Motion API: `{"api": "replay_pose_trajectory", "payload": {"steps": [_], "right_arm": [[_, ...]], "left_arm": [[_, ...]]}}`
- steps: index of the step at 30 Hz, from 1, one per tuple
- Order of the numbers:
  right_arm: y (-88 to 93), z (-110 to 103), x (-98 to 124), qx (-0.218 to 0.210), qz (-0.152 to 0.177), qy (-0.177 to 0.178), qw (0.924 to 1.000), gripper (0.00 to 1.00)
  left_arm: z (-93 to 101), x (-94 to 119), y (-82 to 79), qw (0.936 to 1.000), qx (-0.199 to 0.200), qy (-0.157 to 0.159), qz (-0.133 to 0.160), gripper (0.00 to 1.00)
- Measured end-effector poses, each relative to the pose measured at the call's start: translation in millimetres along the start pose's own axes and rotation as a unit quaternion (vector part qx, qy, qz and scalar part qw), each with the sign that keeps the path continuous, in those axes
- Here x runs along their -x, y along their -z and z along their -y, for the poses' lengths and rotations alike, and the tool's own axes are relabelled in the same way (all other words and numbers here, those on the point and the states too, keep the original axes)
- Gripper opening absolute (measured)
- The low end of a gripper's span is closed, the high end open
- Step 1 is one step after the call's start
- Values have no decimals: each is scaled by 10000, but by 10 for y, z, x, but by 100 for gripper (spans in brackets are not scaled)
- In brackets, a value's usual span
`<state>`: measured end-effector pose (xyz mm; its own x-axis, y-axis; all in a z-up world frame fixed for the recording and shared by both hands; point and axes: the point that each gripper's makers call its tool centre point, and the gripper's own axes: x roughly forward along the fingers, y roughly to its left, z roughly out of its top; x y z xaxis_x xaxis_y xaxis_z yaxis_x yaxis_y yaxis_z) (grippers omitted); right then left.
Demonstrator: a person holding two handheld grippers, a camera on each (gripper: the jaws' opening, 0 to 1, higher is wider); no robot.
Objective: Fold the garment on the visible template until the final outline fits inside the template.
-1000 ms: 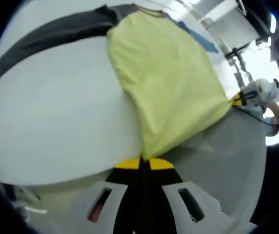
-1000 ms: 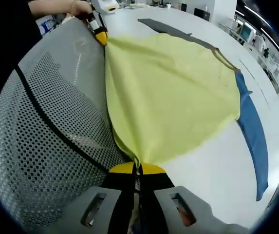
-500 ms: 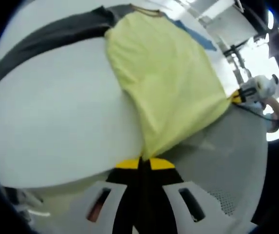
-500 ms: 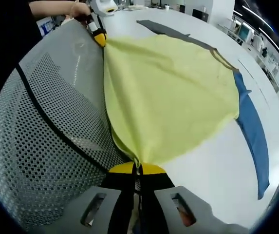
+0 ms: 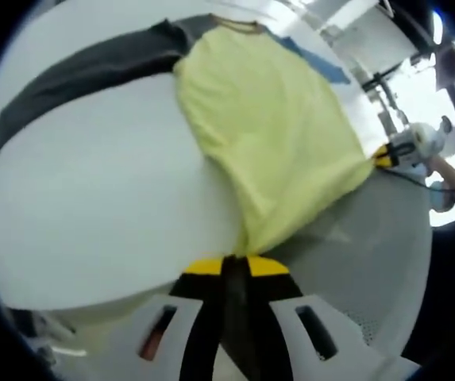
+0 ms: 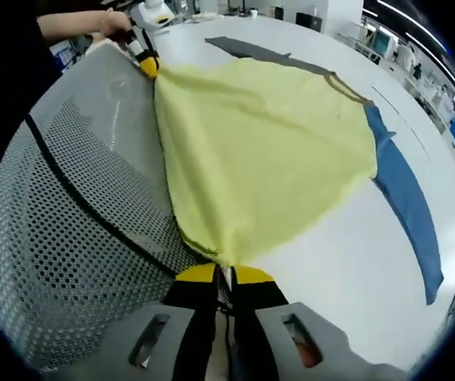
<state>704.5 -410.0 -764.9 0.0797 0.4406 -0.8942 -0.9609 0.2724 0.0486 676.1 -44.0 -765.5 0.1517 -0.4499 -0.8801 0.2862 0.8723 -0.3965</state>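
Note:
A yellow shirt [image 5: 271,135] [image 6: 259,151] with one dark grey sleeve [image 5: 84,71] [image 6: 247,49] and one blue sleeve [image 6: 406,202] [image 5: 314,59] lies spread on a white table [image 5: 92,198]. My left gripper [image 5: 233,266] is shut on one bottom corner of the shirt's hem. My right gripper [image 6: 223,274] is shut on the other bottom corner. Each gripper appears in the other's view: the right gripper [image 5: 386,155] at the hem's far end, the left gripper [image 6: 146,63] likewise. The hem is stretched between them over the table's near edge.
A grey perforated mesh chair back [image 6: 60,214] [image 5: 370,262] stands right under the hem, against the table's edge. A person's hand [image 6: 104,22] holds the left gripper. Desks and equipment [image 6: 394,48] stand beyond the table's far side.
Both grippers keep their hold on the hem. The right gripper view has shifted a little, so the shirt and the blue sleeve sit slightly further left and lower.

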Motion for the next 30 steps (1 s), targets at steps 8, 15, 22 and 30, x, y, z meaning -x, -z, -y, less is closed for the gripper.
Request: {"api": "replay_pose_trajectory", "payload": {"steps": [8,15,22,30], "right_arm": [[36,107,197,-623,293,314,9971,14],[-176,385,551,-1492,1050,919,9789,24],[-484,677,1015,-1882,1713,1510,9552,40],[-722,870,1498,-2142,2336,2011,9269,53]], "left_arm": [[-50,200,-186,9992,53,-82,377,9],[-85,494,-484,9947,81,-242,997,19],[-67,825,-740,9863,-42,-501,1573,36],[74,1309,-1033,9678,-241,-811,2371,62]]}}
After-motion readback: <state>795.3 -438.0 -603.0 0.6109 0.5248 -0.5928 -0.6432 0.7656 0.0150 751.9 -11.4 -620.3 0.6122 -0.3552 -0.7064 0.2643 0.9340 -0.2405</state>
